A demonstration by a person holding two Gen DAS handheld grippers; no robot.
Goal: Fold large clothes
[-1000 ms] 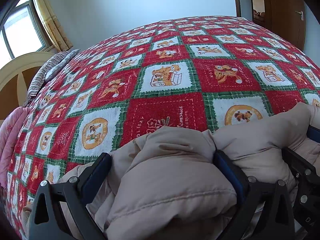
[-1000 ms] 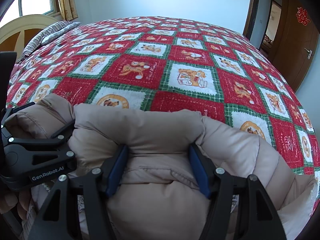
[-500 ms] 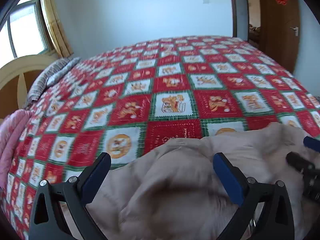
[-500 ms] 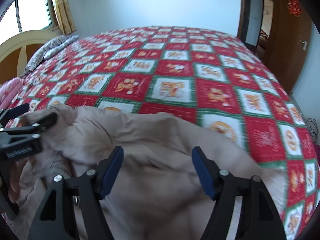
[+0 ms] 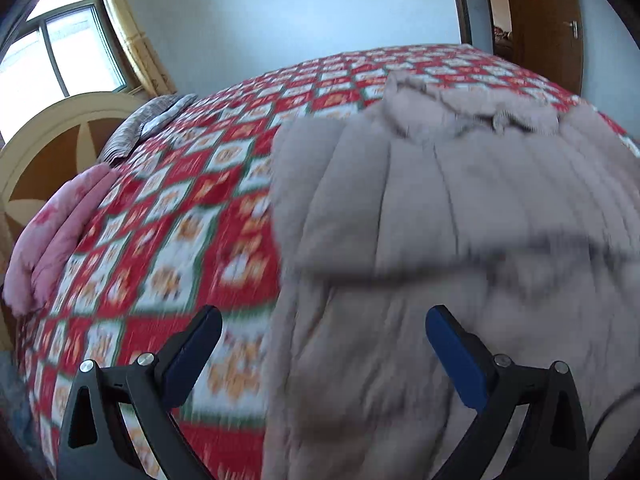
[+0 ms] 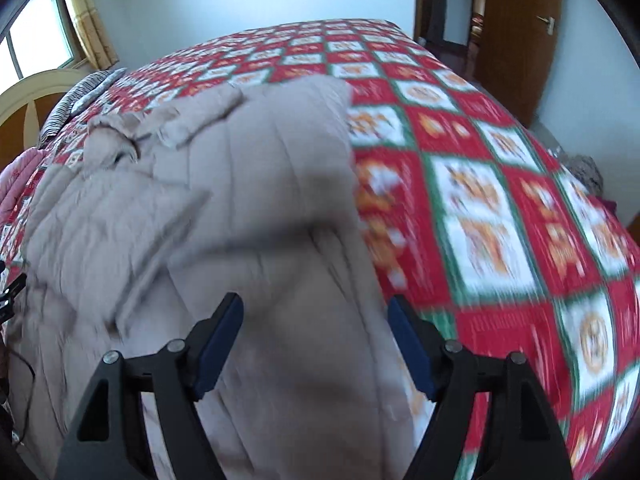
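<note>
A beige quilted padded coat point(image 5: 440, 200) lies spread on the bed, collar at the far end; it also shows in the right wrist view point(image 6: 248, 184). My left gripper point(image 5: 320, 344) is open over the coat's near left edge, nothing between its blue pads. My right gripper point(image 6: 314, 336) is open above the coat's near right edge, also empty. Both views are motion-blurred.
The bed carries a red, green and white patterned blanket point(image 5: 180, 216), also seen in the right wrist view point(image 6: 500, 200). A pink folded quilt point(image 5: 52, 240) and a striped pillow point(image 5: 152, 124) lie at the left by the headboard point(image 5: 48, 136). A wooden door point(image 6: 516, 32) stands at the right.
Both grippers let go of the bunched coat and rose back. The coat now lies flung out flat across the bed.
</note>
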